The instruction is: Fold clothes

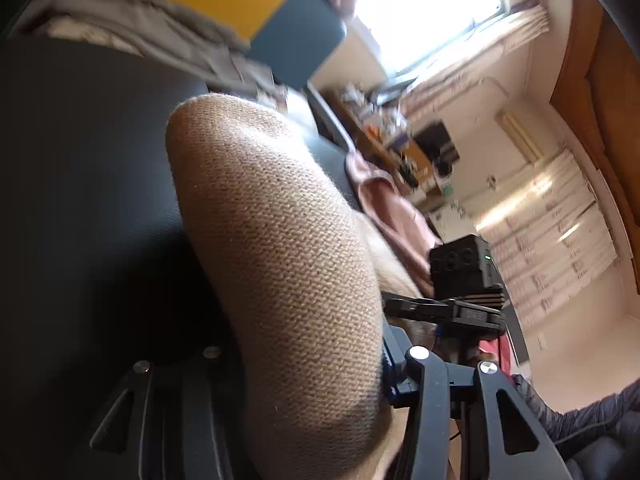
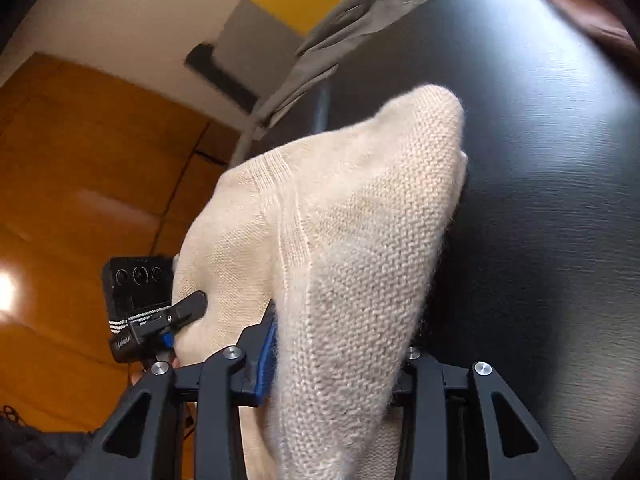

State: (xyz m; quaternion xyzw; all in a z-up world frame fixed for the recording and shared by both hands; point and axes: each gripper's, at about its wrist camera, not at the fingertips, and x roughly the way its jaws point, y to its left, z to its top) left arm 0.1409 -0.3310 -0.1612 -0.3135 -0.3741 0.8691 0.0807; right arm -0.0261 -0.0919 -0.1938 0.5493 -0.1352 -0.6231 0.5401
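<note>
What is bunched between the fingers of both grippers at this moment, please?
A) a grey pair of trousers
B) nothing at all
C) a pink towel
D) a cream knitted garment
D: a cream knitted garment fills the gap of the right gripper, and the same knit sits in the left gripper.

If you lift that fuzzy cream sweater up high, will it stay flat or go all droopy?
Probably droopy: the cream sweater already bulges and folds softly between the right hand-held gripper fingers. Its loose, fuzzy knit looks light and unlikely to slip. It should slide easily on the smooth black table.
</note>
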